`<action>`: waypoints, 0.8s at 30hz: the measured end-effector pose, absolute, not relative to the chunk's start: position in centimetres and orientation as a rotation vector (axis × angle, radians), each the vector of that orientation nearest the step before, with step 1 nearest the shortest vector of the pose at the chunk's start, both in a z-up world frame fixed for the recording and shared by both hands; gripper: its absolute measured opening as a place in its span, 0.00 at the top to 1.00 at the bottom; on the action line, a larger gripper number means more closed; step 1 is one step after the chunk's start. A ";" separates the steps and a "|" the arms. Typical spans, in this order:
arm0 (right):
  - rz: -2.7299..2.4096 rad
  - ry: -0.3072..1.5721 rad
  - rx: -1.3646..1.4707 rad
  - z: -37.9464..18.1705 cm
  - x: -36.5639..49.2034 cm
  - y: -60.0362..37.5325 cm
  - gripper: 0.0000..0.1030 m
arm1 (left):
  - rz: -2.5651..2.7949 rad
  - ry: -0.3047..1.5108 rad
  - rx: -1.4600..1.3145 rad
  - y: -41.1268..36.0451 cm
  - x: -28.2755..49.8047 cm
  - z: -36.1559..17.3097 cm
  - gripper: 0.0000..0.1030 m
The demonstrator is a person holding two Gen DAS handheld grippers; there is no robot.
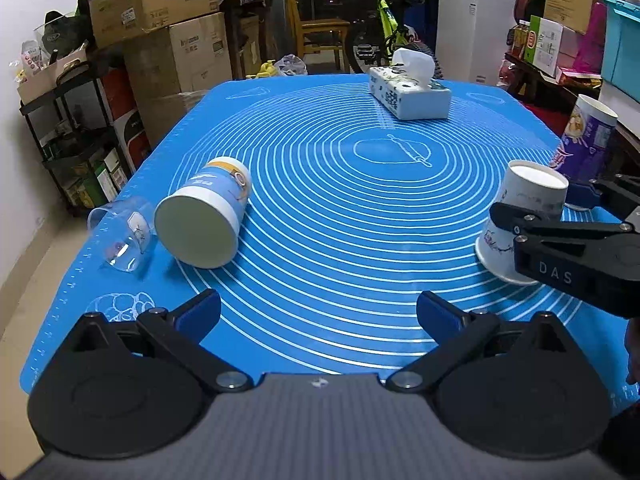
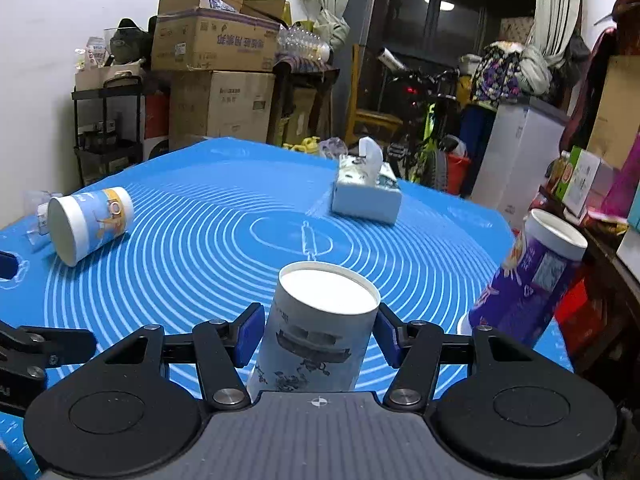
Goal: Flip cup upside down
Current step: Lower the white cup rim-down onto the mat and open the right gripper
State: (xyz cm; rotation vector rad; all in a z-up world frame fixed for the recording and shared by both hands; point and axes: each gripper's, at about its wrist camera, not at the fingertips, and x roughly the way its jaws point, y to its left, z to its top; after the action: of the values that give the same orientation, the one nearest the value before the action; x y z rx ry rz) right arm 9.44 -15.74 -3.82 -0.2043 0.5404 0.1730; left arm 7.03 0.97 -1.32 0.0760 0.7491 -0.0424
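Right jaws clenched on the cup (image 2: 316, 332), one blue pad (image 2: 250, 334) pressed to each side of the paper wall. Right gripper (image 2: 318, 332) coming in low from the near right edge of the table; seen from the left wrist view as a black arm (image 1: 560, 240) across the cup (image 1: 520, 216). Cup held in a tilt, flat white bottom up and away, wide mouth down and toward the left. Cannot tell whether the mouth touches the mat (image 1: 320, 184) or hangs just over it.

Left jaws released, wide apart, nothing between them. Left gripper (image 1: 318, 304) over the near middle of the mat, well apart from the cup.

On the left of the mat, a blue cup (image 1: 204, 216) lying on its side, mouth toward the camera. Just beside it, at the mat edge, a clear glass (image 1: 120, 236), also lying on its side. At the far side, a tissue box (image 1: 408, 92) with one tissue sticking up. Near the right edge, behind the held cup, a purple cup (image 1: 584, 140) standing.
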 end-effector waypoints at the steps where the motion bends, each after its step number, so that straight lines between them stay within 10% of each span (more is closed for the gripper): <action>1: 0.169 0.539 -0.210 -3.8 9.3 -15.8 0.40 | -0.045 0.749 0.077 0.9 6.9 -1.3 0.00; 9: 0.186 0.516 -0.189 -2.1 7.0 -17.5 0.16 | -0.058 0.737 0.073 0.2 5.9 -0.8 0.00; 24: 0.173 0.643 -0.089 -1.6 -0.9 -20.9 0.13 | -0.134 0.731 0.079 -2.3 1.7 0.0 0.01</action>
State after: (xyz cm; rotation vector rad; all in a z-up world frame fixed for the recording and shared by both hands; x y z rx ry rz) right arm -0.87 -20.95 -1.55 -0.0886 0.6429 0.1733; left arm 1.72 -2.33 0.03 0.0792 0.7313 -0.1339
